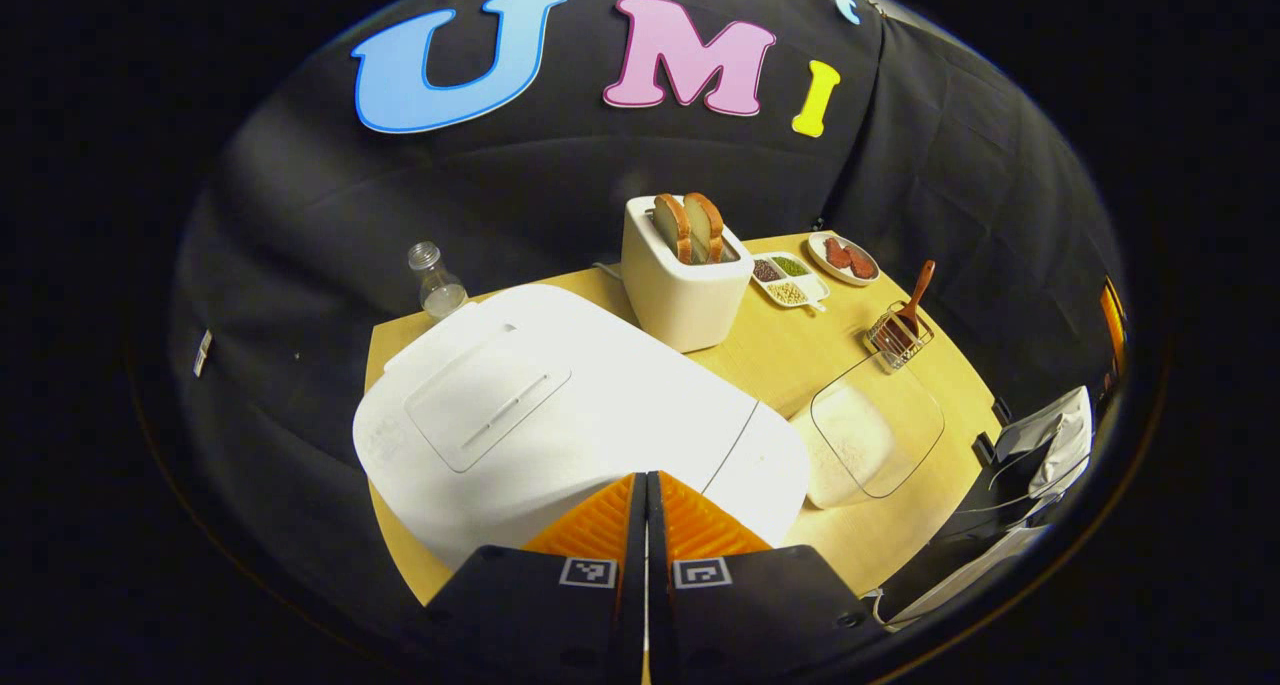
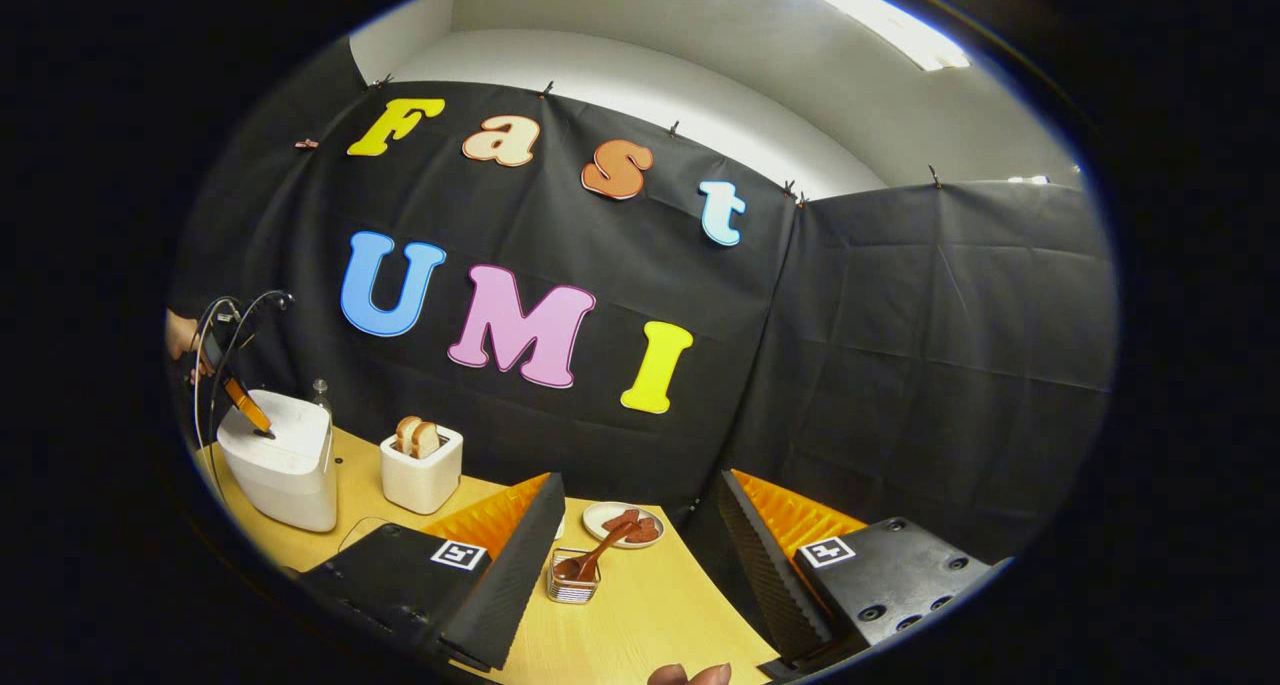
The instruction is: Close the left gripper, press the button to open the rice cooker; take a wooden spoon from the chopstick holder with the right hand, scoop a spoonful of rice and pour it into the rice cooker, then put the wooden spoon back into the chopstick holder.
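Observation:
The white rice cooker [image 1: 560, 405] lies with its lid down right under my left gripper [image 1: 645, 477], which is shut with nothing between its fingers. In the right gripper view the left gripper [image 2: 252, 413] touches the top of the rice cooker [image 2: 280, 465], held by a hand [image 2: 180, 340]. A wooden spoon [image 1: 916, 293] stands in the wire chopstick holder [image 1: 898, 337] at the far right. A clear tub of rice [image 1: 868, 427] sits beside the cooker. My right gripper [image 2: 642, 480] is open above the table, with the chopstick holder [image 2: 573, 583] and wooden spoon [image 2: 592, 562] between its fingers' lines, farther off.
A white toaster [image 1: 685, 285] with two bread slices stands behind the cooker, with a small bottle [image 1: 436, 281] to its left. A divided dish of grains [image 1: 790, 281] and a plate of sausage [image 1: 845, 259] sit at the back. The wooden table edge [image 1: 400, 555] is close.

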Available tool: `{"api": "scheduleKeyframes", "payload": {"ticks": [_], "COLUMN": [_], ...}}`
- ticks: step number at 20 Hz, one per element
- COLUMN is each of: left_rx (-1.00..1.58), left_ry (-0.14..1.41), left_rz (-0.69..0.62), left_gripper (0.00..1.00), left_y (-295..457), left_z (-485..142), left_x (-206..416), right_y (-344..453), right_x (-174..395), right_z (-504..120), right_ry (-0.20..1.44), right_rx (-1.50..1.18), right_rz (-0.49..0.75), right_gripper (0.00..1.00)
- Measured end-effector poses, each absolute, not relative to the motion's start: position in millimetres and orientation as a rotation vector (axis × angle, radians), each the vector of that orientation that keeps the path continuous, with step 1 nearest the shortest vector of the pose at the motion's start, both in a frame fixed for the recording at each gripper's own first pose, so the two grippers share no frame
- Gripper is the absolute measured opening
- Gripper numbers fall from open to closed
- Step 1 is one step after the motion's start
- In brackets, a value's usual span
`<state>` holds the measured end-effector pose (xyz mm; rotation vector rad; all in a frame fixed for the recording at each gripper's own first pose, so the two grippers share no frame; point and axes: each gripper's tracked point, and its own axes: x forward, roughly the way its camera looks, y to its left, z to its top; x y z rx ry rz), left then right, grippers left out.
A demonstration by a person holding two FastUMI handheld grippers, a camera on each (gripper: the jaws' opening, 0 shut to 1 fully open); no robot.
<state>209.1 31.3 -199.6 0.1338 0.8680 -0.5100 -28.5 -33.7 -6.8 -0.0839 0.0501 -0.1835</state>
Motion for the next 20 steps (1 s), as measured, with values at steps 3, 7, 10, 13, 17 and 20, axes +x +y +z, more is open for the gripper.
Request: {"api": "scheduleKeyframes", "payload": {"ticks": [3,7,10,13,17,20], "left_rx": [0.200,0.379,0.450,0.490,0.510,0.427], "left_ry": [0.892,0.915,0.910,0.732,0.425,0.254], "left_rz": [-0.509,-0.500,-0.458,-0.376,-0.144,-0.078], "left_gripper": [0.07,0.07,0.08,0.07,0.09,0.23], "left_y": [32.8,34.5,31.0,33.6,69.3,79.7], "left_z": [-208.9,-215.4,-206.5,-157.1,-61.5,-9.3], "left_x": [205.2,205.0,210.2,230.1,244.8,222.1], "right_y": [-39.4,-38.0,-35.1,-41.4,-41.1,-40.6], "right_x": [-31.2,-34.6,-40.3,-47.1,-48.8,-48.6], "right_z": [-11.3,-16.1,-13.8,-9.9,-12.7,-11.1], "right_ry": [0.065,0.078,0.071,0.057,0.063,0.057], "right_rx": [-0.056,-0.032,-0.048,-0.085,-0.090,-0.089], "right_rz": [-0.201,-0.202,-0.188,-0.188,-0.170,-0.153], "right_gripper": [0.97,0.97,0.97,0.97,0.97,0.97]}}
